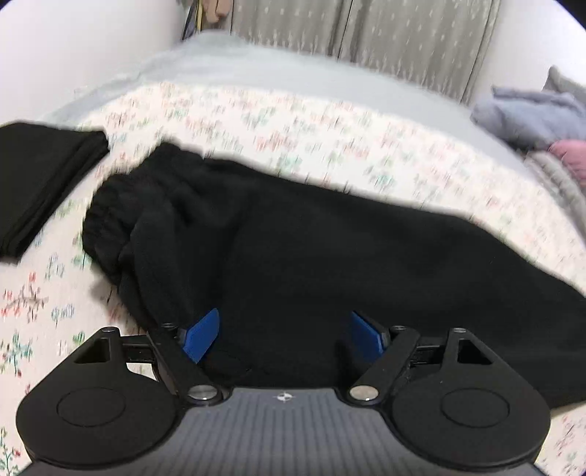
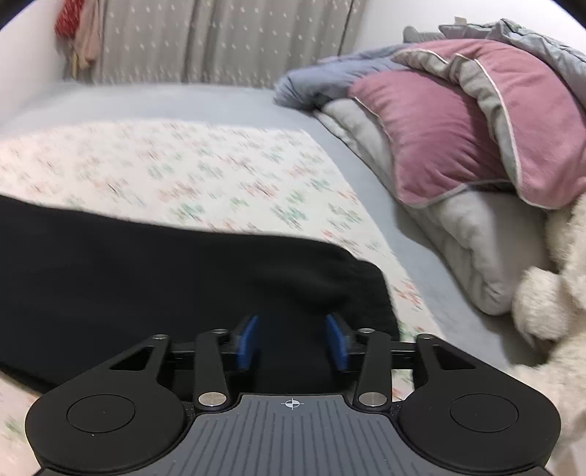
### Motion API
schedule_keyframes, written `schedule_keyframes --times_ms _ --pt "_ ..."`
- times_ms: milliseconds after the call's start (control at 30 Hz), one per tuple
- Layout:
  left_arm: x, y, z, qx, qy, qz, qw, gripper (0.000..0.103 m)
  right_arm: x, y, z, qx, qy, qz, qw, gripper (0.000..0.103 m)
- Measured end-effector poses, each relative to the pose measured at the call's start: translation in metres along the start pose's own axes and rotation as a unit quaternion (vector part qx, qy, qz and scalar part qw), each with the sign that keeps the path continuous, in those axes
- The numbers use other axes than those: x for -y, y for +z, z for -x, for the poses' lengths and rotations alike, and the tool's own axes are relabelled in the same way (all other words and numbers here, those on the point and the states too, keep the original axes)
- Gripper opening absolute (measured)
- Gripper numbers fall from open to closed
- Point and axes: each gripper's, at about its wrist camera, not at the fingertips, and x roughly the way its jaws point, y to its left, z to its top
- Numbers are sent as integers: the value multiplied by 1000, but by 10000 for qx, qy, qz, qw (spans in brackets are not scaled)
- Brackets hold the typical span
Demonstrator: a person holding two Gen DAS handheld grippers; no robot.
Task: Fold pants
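Note:
Black pants (image 1: 293, 249) lie lengthwise on a floral sheet (image 1: 256, 124) on the bed, with the gathered elastic waistband (image 1: 110, 216) at the left. My left gripper (image 1: 284, 337) is open, its blue pads just over the near edge of the pants by the waist end. In the right wrist view the leg end of the pants (image 2: 183, 271) lies across the sheet (image 2: 183, 168). My right gripper (image 2: 292, 344) is open, its blue pads over the near edge of the legs close to the hem corner.
A folded black garment (image 1: 40, 183) lies at the far left. A pink pillow (image 2: 457, 124), grey pillows and a blue-grey blanket (image 2: 329, 80) pile at the right, with a white plush toy (image 2: 549, 293). Curtains (image 1: 366, 33) hang behind the grey bed.

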Motion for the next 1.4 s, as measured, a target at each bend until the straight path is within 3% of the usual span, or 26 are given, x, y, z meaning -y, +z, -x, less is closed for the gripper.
schedule_keyframes --times_ms 133,333,500,567,667,700,800,833,933,1033,1100,1167,1233,1400 --pt "4 15 0 223 -179 156 9995 97 -29 17 -8 67 300 212 9993 48" --pt "17 23 -22 -16 -231 114 9997 97 -103 35 -17 109 1274 789 9886 53" --pt "28 17 -44 -425 -144 -165 9989 97 -159 32 -32 -137 1584 1435 9768 54" --pt "28 15 -51 -505 28 -335 9982 99 -172 29 -42 -346 1604 1540 9744 54" --pt "24 13 -57 -616 71 -344 9975 102 -162 29 -54 -496 1642 1189 9780 72" --pt "22 13 -57 -666 90 -330 9972 102 -152 30 -59 -579 1622 981 9802 73" --pt "11 15 -49 -636 146 -269 9975 102 -124 33 -67 -600 894 805 9909 75" --pt "5 16 -44 -573 161 -177 9981 102 -113 34 -69 -619 652 684 9936 76" --pt "-23 23 -23 -287 44 343 9990 102 -92 35 -71 -765 757 126 9941 75" --pt "-61 28 7 221 -206 969 9948 102 -110 38 -55 -439 831 508 9943 75" --pt "-86 28 19 451 -274 1412 9886 102 -126 44 -42 -182 1158 573 9915 75" --pt "-107 27 24 589 123 1826 9813 102 -146 55 -32 13 1599 522 9857 75" --pt "-126 26 23 643 250 2099 9753 102 -173 69 -26 137 2064 553 9768 75" --pt "-141 21 20 625 -115 2574 9642 102 -257 110 -36 154 2922 834 9526 75"
